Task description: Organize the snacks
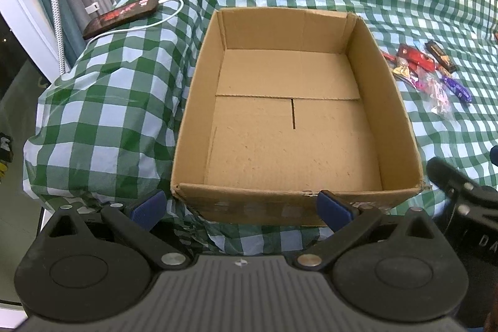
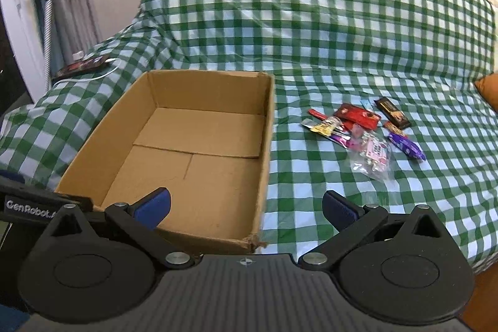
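Snacks (image 2: pixel 365 131) lie in loose pile on green-checked cover (image 2: pixel 311 36), ahead and right of right gripper (image 2: pixel 246 207) jaws, well clear of them. Pile just beside cardboard box (image 2: pixel 267 145), likely to keep carry short. Box bare inside, open top up, ready as bin; directly ahead of left gripper (image 1: pixel 241 206) jaws, near wall close to them. Both jaws spread wide, grasping nothing. Phone (image 1: pixel 121 16) on cable far left, beyond box.
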The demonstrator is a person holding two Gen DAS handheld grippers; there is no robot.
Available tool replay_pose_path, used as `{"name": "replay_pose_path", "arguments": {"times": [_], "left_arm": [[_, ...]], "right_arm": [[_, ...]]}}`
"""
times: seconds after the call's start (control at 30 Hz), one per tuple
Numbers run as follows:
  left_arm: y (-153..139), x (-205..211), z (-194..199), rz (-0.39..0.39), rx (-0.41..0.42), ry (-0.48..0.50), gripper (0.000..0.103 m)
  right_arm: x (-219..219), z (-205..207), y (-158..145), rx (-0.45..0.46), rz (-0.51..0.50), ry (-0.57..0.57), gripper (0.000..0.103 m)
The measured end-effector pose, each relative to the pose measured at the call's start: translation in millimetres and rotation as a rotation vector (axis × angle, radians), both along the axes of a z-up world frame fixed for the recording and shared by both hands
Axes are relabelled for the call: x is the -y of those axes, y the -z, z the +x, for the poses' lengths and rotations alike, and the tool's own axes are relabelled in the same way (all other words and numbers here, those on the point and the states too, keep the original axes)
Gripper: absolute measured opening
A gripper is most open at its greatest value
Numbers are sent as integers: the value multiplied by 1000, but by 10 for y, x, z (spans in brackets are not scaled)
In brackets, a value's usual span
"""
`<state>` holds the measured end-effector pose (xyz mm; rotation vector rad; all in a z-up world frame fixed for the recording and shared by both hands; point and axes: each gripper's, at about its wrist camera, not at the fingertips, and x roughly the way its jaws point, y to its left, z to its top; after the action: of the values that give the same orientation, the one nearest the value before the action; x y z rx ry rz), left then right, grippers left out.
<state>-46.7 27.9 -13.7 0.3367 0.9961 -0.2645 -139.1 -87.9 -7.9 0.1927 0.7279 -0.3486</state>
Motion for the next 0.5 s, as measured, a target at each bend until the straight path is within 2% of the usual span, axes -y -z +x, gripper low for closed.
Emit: {"name": "replay_pose_path", "arguments": {"times": [0.13, 0.27, 0.5], "left_arm": [[3, 149, 28, 11, -2, 26, 103], [-4, 336, 117, -4, -30, 52, 103], [-44, 728, 289, -19, -39, 83, 103]], "right_arm": [[216, -33, 72, 76, 50, 45, 103], [510, -60, 149, 101, 29, 112, 103], [1170, -172, 214, 80, 42, 276, 103]]}}
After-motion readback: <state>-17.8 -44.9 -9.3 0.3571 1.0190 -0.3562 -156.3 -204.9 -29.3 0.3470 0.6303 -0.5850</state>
